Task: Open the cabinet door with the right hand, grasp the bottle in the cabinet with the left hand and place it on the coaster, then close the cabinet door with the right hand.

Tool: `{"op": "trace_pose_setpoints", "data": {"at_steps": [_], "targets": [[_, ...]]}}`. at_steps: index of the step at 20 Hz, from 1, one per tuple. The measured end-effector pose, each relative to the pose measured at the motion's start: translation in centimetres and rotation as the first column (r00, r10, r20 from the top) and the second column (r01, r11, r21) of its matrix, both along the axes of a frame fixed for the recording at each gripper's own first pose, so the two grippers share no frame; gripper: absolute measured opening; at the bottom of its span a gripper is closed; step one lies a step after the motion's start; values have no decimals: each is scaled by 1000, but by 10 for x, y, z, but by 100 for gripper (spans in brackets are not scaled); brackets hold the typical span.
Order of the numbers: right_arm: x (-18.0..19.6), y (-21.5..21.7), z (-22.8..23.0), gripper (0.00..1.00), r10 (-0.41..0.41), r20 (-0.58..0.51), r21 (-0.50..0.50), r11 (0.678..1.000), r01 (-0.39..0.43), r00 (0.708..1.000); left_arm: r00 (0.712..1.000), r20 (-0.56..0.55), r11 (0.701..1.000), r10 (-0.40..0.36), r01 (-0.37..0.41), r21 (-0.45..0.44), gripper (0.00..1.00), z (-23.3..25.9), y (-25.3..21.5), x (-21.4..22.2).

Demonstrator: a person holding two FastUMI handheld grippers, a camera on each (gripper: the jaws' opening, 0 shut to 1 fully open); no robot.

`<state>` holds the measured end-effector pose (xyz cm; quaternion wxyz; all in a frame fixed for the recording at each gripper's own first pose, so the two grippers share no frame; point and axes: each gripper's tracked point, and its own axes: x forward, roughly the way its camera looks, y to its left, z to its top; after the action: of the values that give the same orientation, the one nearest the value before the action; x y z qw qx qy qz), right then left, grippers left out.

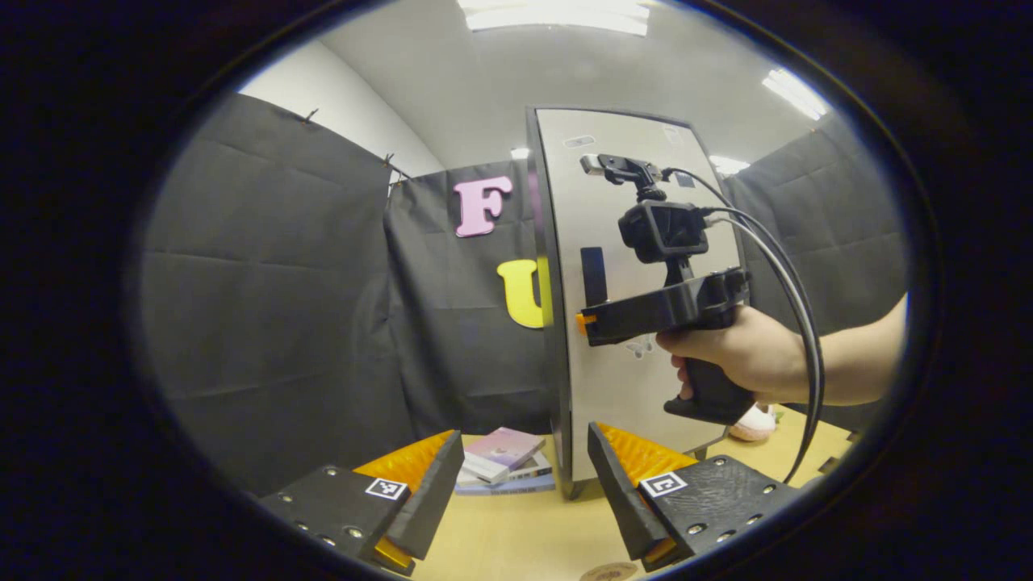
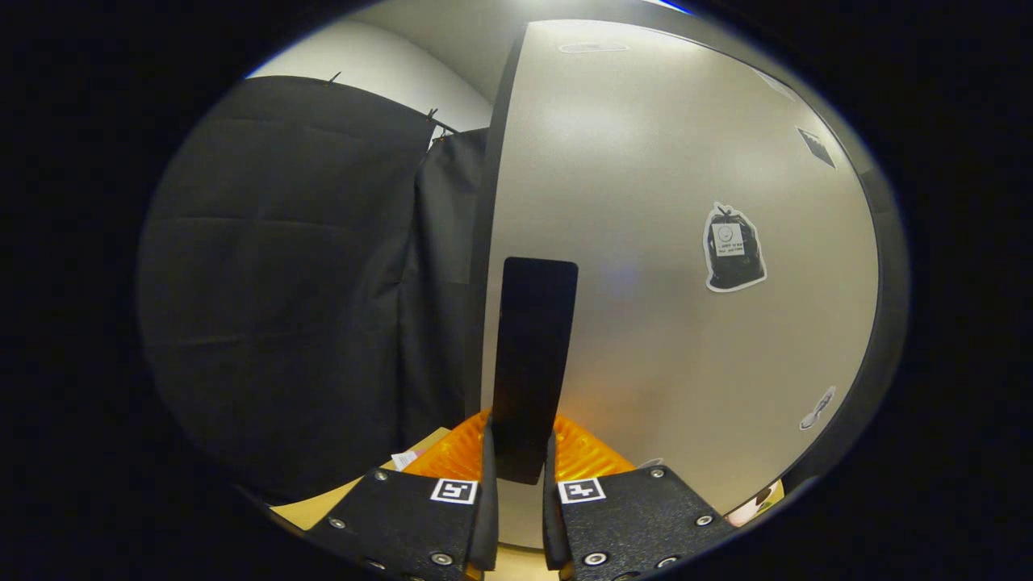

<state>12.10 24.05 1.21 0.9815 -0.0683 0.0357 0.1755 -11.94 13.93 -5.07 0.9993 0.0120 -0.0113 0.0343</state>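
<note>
My left gripper (image 1: 524,492) is nearest in the left gripper view, fingers (image 1: 428,492) spread wide with nothing between them, hovering low over the tan worktop (image 1: 516,541). At the bottom edge of that view a round brownish disc, likely the coaster (image 1: 609,572), lies on the worktop, mostly cut off. Just beyond the fingers a small stack of books (image 1: 507,460) lies flat on the worktop, close to the cabinet's foot. Past that stands the tall grey cabinet door (image 1: 621,266), upright and seemingly closed or barely ajar; can't tell which. My right gripper (image 1: 583,323) is up against the door at mid height, held by my hand (image 1: 746,355), a black camera mounted on top and cables looping back along my forearm. In the right gripper view, my right gripper (image 2: 520,476) has its fingers nearly closed around the lower end of the dark vertical door handle (image 2: 533,363), one on each side; contact looks likely, but whether both press on it I can't tell. The door face (image 2: 670,266) carries a few small stickers. Bottle: I cannot see it, the cabinet interior is hidden behind the door. Farther off on the worktop to the right sits a small pinkish-white object (image 1: 754,422), blurred. Black cloth wall (image 1: 274,282) behind everything.
</note>
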Motion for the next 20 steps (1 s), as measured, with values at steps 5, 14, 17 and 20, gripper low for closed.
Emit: {"op": "trace_pose_setpoints", "data": {"at_steps": [5, 14, 17, 20], "targets": [[-22, -1, 0, 22, 90, -20, -19, 996, -91, 996, 999, 24, 998, -47, 48, -30, 96, 9, -10, 5], [-78, -11, 6, 22, 284, -50, -19, 958, -286, 957, 991, 75, 987, 114, -104, -125, 89, 40, 8, -46], [-87, -20, 6, 22, 340, -65, -17, 939, -342, 938, 984, 67, 980, 167, -158, -121, 82, 48, -3, -67], [-97, -33, 6, 22, 369, -81, -29, 928, -372, 926, 983, 39, 981, 182, -179, -74, 89, 49, -34, -80]]}}
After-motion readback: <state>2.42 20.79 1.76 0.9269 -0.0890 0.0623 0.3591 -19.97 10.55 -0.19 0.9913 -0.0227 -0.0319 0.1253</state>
